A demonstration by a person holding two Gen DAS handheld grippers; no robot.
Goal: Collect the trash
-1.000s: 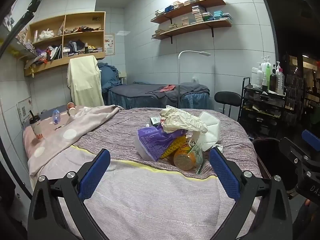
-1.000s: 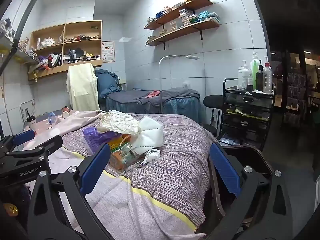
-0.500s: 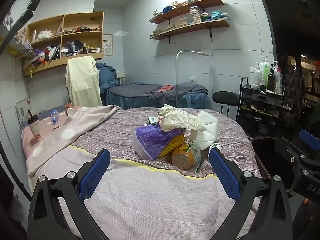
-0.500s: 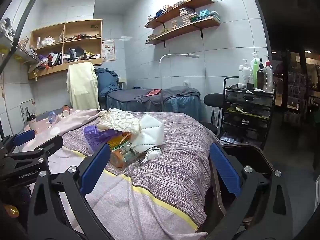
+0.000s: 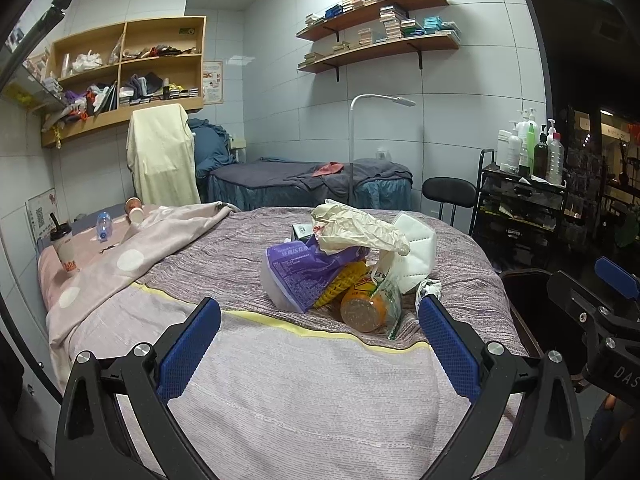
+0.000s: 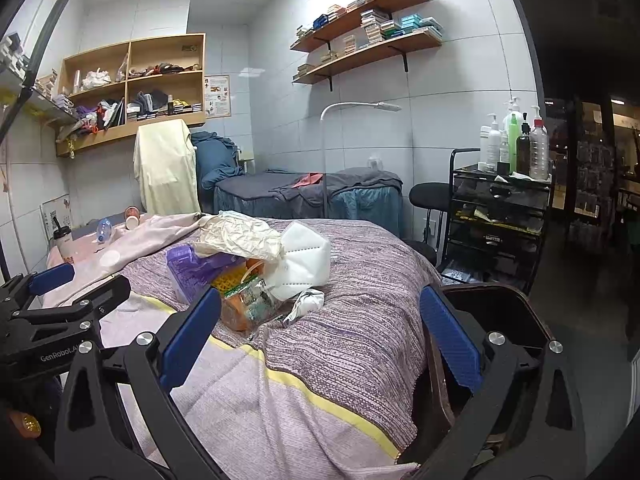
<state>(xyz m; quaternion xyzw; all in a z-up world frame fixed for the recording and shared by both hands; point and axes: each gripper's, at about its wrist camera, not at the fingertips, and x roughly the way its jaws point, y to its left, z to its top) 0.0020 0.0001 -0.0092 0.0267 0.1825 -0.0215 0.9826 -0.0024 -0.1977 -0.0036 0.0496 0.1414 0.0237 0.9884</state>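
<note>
Bed (image 5: pixel 280 380) trash pile (image 5: pixel 340 264) looms nearer than before, untouched.

Trash pile, heaped on the striped purple bedspread near the middle of the bed.
- Purple plastic packet (image 5: pixel 306 276): printed, crumpled, tilted, at the pile's left.
- Cream paper (image 5: pixel 356 232): crumpled, draped on top.
- White face mask (image 5: pixel 416 254): folded, leaning against the pile's right side.
- Yellow mesh sleeve (image 5: pixel 344 280): tucked under the packet.
- Orange bottle (image 5: pixel 362 308): on its side in a clear printed bag, at the front.
- Small wad of paper (image 5: pixel 427 289): white, crumpled, just right of the bottle.
- Dark bin (image 6: pixel 492 312): open-topped, beside the bed's right edge.
</note>
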